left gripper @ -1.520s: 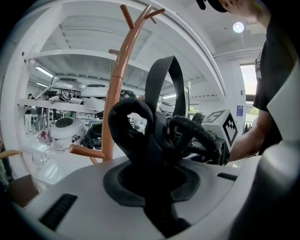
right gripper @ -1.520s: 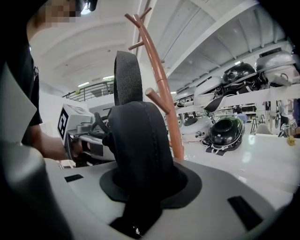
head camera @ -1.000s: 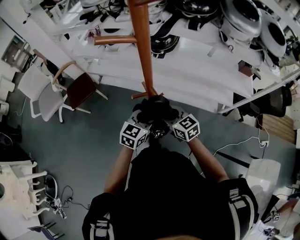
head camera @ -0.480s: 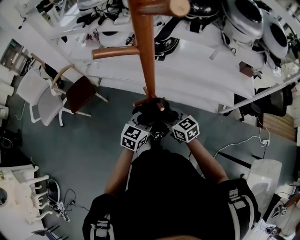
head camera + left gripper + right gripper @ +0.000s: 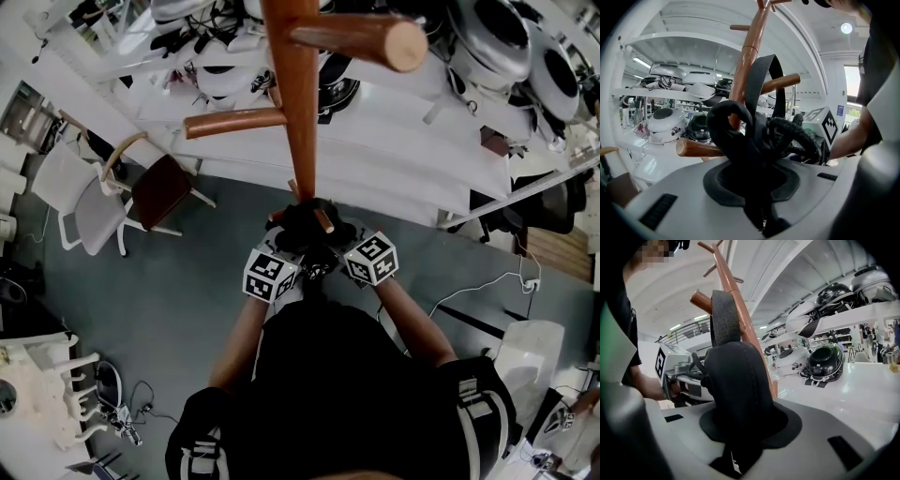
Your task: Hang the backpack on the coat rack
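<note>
Head view: the left gripper and right gripper hold the black backpack against the wooden coat rack, by a short low peg. Grey floor lies below, with white shelves of helmets at the far side.

Left gripper view: the fingers are clamped on a strap.

Right gripper view: the fingers are clamped on the padded handle.

Risk: the loop may miss the peg, and the backpack would drop.

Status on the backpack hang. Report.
Left gripper and right gripper both shut on the strap. Strap loop up at a rack peg, apparently over it. Nothing blocking.
</note>
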A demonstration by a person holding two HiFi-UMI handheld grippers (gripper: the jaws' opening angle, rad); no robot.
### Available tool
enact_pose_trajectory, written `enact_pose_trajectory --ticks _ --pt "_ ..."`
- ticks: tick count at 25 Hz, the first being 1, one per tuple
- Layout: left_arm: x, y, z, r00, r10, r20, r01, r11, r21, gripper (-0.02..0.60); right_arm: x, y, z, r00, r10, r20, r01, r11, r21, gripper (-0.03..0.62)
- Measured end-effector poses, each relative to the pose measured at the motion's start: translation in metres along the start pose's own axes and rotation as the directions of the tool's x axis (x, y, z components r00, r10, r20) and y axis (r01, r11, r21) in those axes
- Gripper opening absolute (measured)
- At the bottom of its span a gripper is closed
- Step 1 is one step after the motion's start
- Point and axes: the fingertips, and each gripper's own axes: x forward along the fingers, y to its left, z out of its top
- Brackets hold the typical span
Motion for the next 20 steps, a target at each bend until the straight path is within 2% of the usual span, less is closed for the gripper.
enact_pose_trajectory --ticks 20 --pt "0.018 0.02 -0.023 0.996 -0.011 -0.093 0.012 1.0 0.01 0.091 0.023 -0.017 -0.022 0.997 -0.014 -0.078 0.018 0.998 0.059 0.133"
